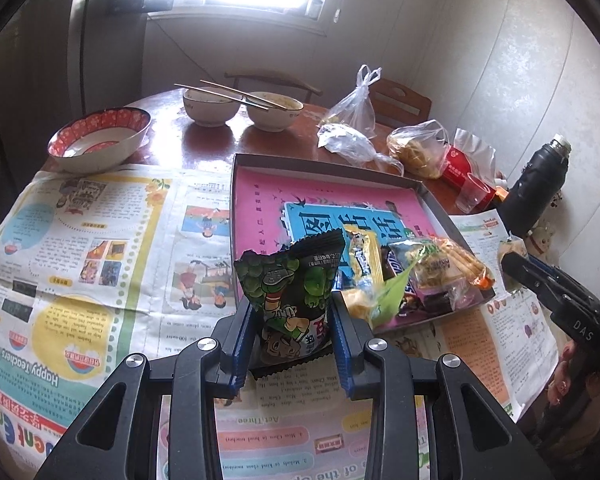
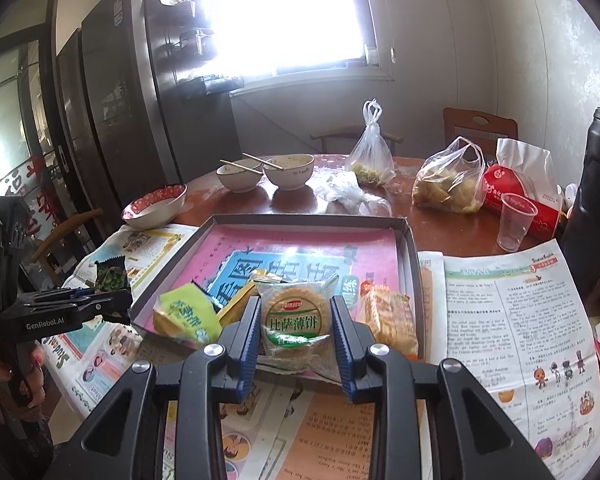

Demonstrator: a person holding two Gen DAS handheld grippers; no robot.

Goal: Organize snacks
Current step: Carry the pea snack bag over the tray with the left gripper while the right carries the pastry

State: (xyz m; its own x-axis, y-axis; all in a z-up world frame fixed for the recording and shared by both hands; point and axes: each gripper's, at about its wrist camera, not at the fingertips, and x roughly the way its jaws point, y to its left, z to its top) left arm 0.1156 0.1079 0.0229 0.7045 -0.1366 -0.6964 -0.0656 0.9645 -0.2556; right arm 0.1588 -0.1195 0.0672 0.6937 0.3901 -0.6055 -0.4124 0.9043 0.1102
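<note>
Left claw (image 1: 292, 320) grips green pea packet (image 1: 290, 280); right claw (image 2: 296, 328) grips cracker pack (image 2: 295, 316).

Round brown wooden table (image 2: 452, 224), glossy, partly covered by spread newspaper sheets (image 1: 100, 240). Resting on the paper: shallow cardboard tray (image 2: 410, 240) with pink lining. Directly on the bare wood: red-patterned bowl (image 1: 100, 140), two pale bowls (image 2: 290, 170) bridged by chopsticks (image 1: 228, 94), knotted clear plastic bags (image 2: 448, 184), red tissue pack (image 2: 520, 192), clear plastic cup (image 2: 514, 222). Dark flask (image 1: 536, 196) at the right edge.
</note>
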